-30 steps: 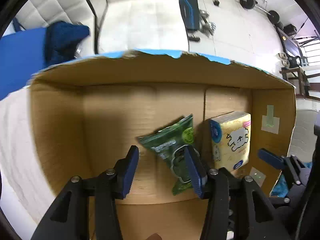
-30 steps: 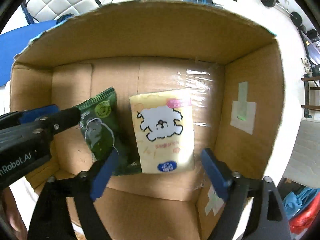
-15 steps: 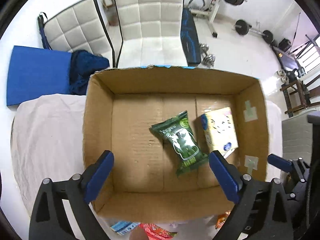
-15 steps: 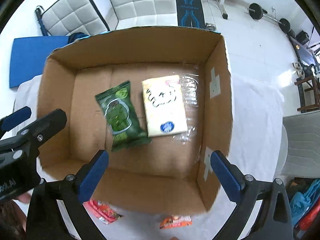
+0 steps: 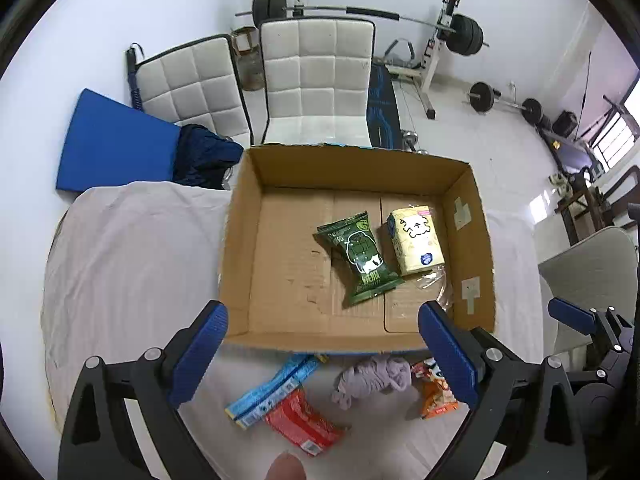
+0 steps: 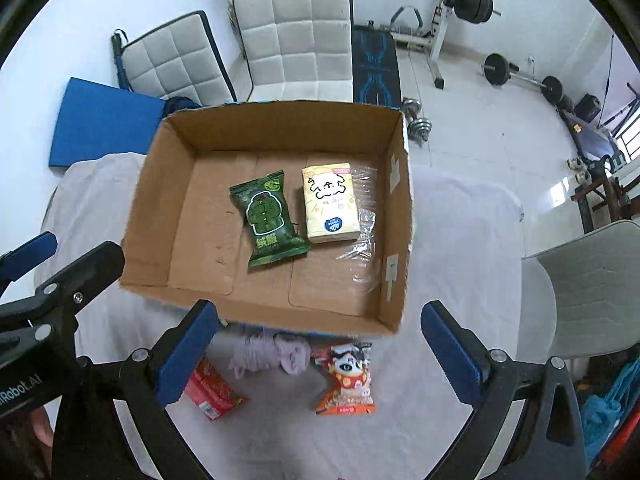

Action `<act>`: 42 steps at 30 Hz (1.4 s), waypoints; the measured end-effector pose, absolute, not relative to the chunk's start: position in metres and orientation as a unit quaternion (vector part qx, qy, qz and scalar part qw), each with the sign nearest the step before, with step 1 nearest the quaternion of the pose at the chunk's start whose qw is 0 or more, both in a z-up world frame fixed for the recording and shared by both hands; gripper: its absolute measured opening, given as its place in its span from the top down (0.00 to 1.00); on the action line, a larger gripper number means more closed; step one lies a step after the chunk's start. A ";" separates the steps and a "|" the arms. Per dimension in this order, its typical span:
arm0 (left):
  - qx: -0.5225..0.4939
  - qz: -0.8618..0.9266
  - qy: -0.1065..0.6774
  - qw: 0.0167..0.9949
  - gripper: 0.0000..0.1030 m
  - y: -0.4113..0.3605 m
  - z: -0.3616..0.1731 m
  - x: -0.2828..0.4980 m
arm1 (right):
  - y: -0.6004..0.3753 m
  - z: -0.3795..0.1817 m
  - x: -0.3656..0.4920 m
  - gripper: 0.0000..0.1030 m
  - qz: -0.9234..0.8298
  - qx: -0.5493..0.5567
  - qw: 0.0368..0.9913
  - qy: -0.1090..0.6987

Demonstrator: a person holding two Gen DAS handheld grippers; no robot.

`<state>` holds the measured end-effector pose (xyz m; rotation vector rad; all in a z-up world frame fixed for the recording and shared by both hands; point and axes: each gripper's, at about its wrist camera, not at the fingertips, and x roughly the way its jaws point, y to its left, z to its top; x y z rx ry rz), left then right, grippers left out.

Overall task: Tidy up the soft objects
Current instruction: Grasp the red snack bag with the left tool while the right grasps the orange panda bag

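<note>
An open cardboard box [image 5: 236, 264] [image 6: 148, 248] stands on a table covered in pale cloth. Inside it lie a green snack packet [image 5: 358, 258] [image 6: 270, 220] and a yellow tissue pack [image 5: 416, 240] [image 6: 330, 202], side by side. On the cloth in front of the box lie a lilac knitted piece [image 5: 372, 380] [image 6: 268, 354], a red packet [image 5: 302, 422] [image 6: 210, 394], a blue packet [image 5: 276, 388] and an orange snack packet [image 5: 434, 394] [image 6: 348, 380]. My left gripper [image 5: 322, 354] and my right gripper [image 6: 320, 354] hang high above the box's near wall, both open with nothing between their fingers.
Two white padded chairs [image 5: 316, 80] stand behind the table, with a blue mat [image 5: 108, 144] and dark cloth to the left. Weights and a barbell rack [image 5: 440, 32] are at the back. A grey chair [image 6: 592, 292] stands at the right.
Both grippers opened wide, let go of the green packet and the tissue pack inside the box, and rose up and back. The whole box and the items in front of it came into view.
</note>
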<state>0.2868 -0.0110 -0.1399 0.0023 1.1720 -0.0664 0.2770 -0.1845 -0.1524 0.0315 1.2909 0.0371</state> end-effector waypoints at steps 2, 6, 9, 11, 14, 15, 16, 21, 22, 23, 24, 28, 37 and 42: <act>-0.006 -0.036 0.548 0.836 0.05 -0.010 -0.131 0.276 | -0.185 -0.144 0.267 0.00 0.020 0.018 0.803 0.595; -0.009 -0.037 0.541 0.840 0.05 -0.009 -0.115 0.261 | -0.186 -0.131 0.249 0.00 0.030 0.033 0.807 0.589; -0.017 -0.031 0.540 0.841 0.05 -0.001 -0.109 0.253 | -0.189 -0.128 0.240 0.00 0.034 0.038 0.807 0.588; -0.028 -0.017 0.549 0.835 0.05 0.010 -0.114 0.247 | -0.195 -0.136 0.234 0.00 0.034 0.049 0.800 0.598; -0.050 0.019 0.584 0.810 0.05 0.031 -0.143 0.233 | -0.210 -0.167 0.225 0.00 0.021 0.050 0.776 0.628; -0.062 0.029 0.599 0.798 0.05 0.037 -0.157 0.228 | -0.216 -0.183 0.223 0.00 0.013 0.053 0.766 0.641; -0.079 0.036 0.616 0.783 0.05 0.045 -0.175 0.223 | -0.222 -0.200 0.220 0.00 0.007 0.059 0.752 0.656; -0.166 0.053 0.702 0.691 0.06 0.067 -0.271 0.193 | -0.243 -0.279 0.217 0.00 -0.006 0.098 0.700 0.708; -0.173 0.056 0.711 0.679 0.06 0.066 -0.283 0.187 | -0.246 -0.293 0.217 0.00 -0.010 0.107 0.691 0.715; -0.178 0.056 0.718 0.670 0.06 0.065 -0.296 0.185 | -0.247 -0.305 0.217 0.00 -0.015 0.109 0.685 0.720; -0.185 0.053 0.725 0.661 0.06 0.065 -0.308 0.184 | -0.249 -0.314 0.218 0.00 -0.018 0.112 0.683 0.722; -0.220 0.047 0.753 0.619 0.06 0.057 -0.357 0.185 | -0.249 -0.343 0.221 0.02 -0.014 0.131 0.673 0.728; -0.199 0.039 0.773 0.601 0.48 0.035 -0.406 0.186 | -0.258 -0.389 0.212 0.38 -0.020 0.191 0.629 0.753; -0.085 0.010 0.769 0.634 0.50 0.000 -0.395 0.172 | -0.262 -0.389 0.194 0.50 -0.010 0.176 0.622 0.763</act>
